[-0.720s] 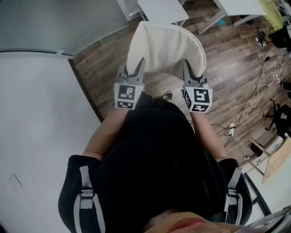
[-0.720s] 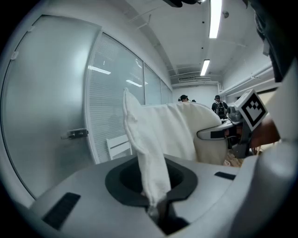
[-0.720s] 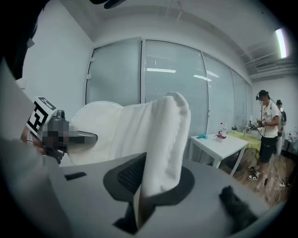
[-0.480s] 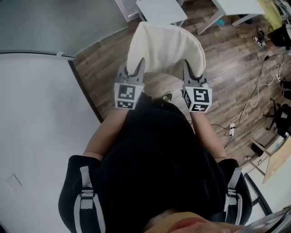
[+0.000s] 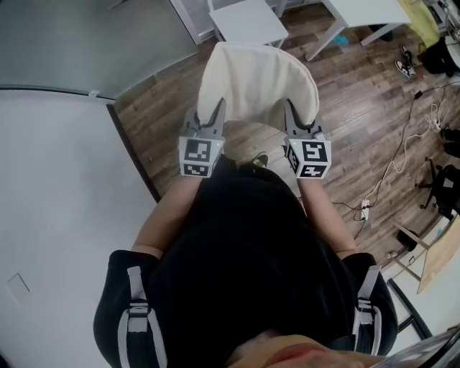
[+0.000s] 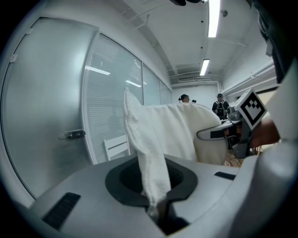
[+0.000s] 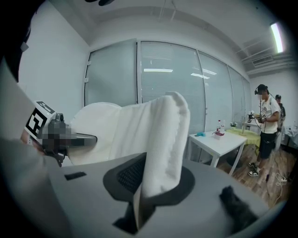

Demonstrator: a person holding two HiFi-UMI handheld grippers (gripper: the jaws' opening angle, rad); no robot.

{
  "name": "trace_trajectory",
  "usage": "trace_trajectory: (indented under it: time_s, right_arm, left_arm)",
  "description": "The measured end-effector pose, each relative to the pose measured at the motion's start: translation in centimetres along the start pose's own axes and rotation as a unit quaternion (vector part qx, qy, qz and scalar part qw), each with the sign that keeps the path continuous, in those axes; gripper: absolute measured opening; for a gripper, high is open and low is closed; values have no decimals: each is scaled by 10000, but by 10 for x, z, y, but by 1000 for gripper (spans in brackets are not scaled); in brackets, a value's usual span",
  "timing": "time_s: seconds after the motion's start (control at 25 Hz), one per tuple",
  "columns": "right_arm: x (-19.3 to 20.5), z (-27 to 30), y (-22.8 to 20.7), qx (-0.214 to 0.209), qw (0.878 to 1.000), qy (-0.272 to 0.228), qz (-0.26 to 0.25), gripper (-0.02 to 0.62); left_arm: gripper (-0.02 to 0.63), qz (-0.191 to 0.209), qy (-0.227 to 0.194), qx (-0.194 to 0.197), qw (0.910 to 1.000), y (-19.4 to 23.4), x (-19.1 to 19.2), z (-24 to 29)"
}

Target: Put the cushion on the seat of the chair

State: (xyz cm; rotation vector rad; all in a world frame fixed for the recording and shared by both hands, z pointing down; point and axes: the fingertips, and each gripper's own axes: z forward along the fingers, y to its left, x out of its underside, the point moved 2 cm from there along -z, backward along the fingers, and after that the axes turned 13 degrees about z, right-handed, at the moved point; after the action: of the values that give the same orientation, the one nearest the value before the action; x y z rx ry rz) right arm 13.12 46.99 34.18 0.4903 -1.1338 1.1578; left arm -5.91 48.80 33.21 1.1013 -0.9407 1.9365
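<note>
A white cushion [image 5: 256, 80] hangs in front of me, held up by its near edge above the wood floor. My left gripper [image 5: 216, 109] is shut on its left corner, and the fabric [image 6: 150, 153] rises out of the closed jaws [image 6: 158, 210]. My right gripper [image 5: 290, 111] is shut on the right corner, where the folded cushion edge [image 7: 160, 139] stands up from its jaws [image 7: 135, 217]. A white chair [image 5: 249, 20] stands just beyond the cushion, its seat partly hidden by the cushion. The chair's slatted back [image 6: 115, 147] shows by the glass wall.
A white table [image 5: 370, 10] stands to the right of the chair, with small items on it [image 7: 218, 135]. Cables [image 5: 413, 140] and shoes [image 5: 404, 66] lie on the floor at right. A glass partition [image 6: 116, 107] runs along the left. People [image 7: 266, 124] stand beyond.
Both grippers and the cushion have shifted slightly up the picture toward the chair, and more of the white chair shows at the top. Both grips are unchanged.
</note>
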Motion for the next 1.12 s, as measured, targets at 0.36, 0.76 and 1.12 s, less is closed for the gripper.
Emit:
trace_trajectory:
  time_s: [0.36,0.76,1.12]
  right_arm:
    - [4,-8,-22,-208,9997,118,-5,54]
    - [-9,19,-44,-128,9999,111,-23,54]
    - [-41,82,-61,85,9998,157,-54,54]
  left_arm:
    - [57,-58,63,-100,9999,-25,-5,6]
    - [57,-56,50,-13,10000,-13,-11,41]
    - [57,-41,-26,228,9997,35,-17,106]
